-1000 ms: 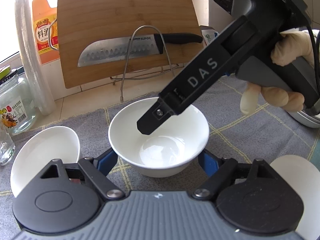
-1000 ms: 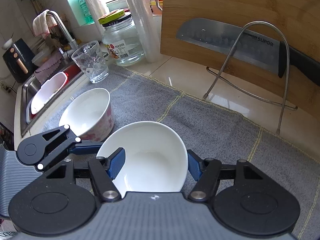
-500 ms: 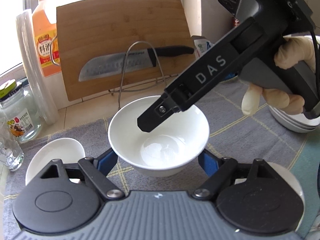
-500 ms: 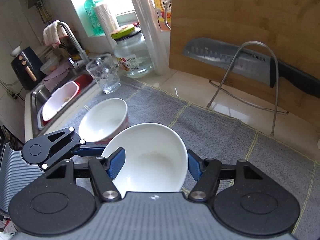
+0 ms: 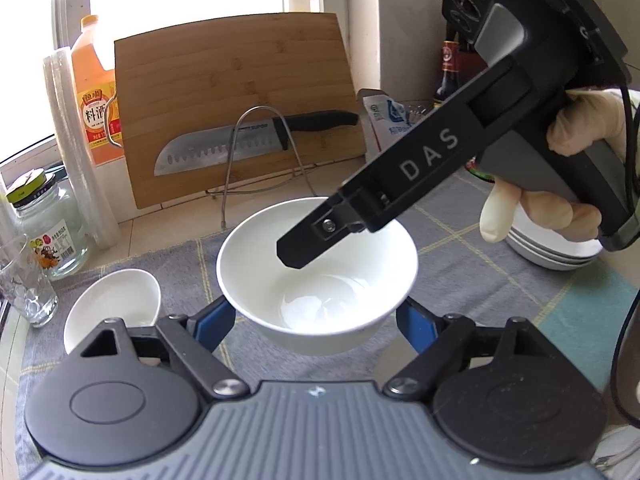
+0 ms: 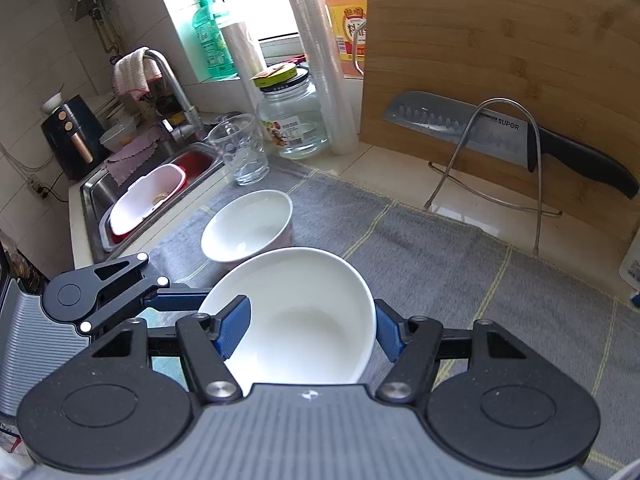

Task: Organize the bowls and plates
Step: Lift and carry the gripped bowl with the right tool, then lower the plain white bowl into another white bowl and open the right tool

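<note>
A plain white bowl (image 5: pixel 316 276) is held between both grippers above the grey mat. My left gripper (image 5: pixel 316 322) has its blue pads against the bowl's two sides. My right gripper (image 6: pixel 312 330) grips the same bowl (image 6: pixel 304 316), one finger inside over the rim, seen in the left wrist view as a black finger (image 5: pixel 320 236) reaching into it. A second bowl (image 6: pixel 248 228) with a pink pattern sits on the mat to the left; it also shows in the left wrist view (image 5: pixel 114 304). A stack of white plates (image 5: pixel 552 248) lies at the right.
A wooden cutting board (image 5: pixel 236 96) with a knife (image 5: pixel 248 148) on a wire stand leans at the back. A glass (image 6: pixel 240 152), a jar (image 6: pixel 292 120), a plastic roll (image 6: pixel 320 56) and an orange bottle (image 5: pixel 94 104) stand at the back left. A sink (image 6: pixel 148 192) lies at the far left.
Both grippers have lifted the white bowl higher and pulled back; the patterned bowl, mat and cutting board now look smaller and farther below.
</note>
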### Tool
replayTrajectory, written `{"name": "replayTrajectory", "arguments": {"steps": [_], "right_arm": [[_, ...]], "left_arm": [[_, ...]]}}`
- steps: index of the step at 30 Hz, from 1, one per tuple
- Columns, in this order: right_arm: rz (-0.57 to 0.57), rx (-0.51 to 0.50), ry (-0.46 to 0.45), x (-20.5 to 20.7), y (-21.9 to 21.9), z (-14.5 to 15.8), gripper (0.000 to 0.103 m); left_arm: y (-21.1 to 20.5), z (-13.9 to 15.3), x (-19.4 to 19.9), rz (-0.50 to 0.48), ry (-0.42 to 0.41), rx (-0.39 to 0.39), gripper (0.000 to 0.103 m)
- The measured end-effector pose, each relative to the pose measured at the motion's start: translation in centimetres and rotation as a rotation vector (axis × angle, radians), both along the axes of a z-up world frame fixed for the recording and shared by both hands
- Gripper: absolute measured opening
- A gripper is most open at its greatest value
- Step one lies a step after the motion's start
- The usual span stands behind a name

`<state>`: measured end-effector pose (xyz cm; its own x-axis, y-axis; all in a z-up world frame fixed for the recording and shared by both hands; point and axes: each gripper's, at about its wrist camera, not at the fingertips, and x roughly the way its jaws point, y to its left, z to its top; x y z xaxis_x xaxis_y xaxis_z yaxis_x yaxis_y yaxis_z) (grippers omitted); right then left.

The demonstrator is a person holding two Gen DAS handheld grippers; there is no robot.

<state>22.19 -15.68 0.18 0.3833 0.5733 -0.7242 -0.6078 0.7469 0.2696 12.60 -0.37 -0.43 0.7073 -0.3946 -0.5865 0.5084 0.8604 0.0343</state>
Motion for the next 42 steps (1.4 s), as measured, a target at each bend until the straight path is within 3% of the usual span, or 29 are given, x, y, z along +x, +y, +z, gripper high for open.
{"name": "replayTrajectory", "arguments": {"steps": [20, 42], "right_arm": [[-0.056, 0.019, 0.005, -7.2, -2.9, 0.0, 0.071], [-0.098, 0.017, 0.072, -8.3, -4.6, -2.5, 0.071]], "left_arm": [[-2.0, -0.2, -6.8, -0.04, 0.034, -0.01, 0.087], [-3.3, -1.7, -7.1, -0.074, 0.096, 0.032, 0.087]]}}
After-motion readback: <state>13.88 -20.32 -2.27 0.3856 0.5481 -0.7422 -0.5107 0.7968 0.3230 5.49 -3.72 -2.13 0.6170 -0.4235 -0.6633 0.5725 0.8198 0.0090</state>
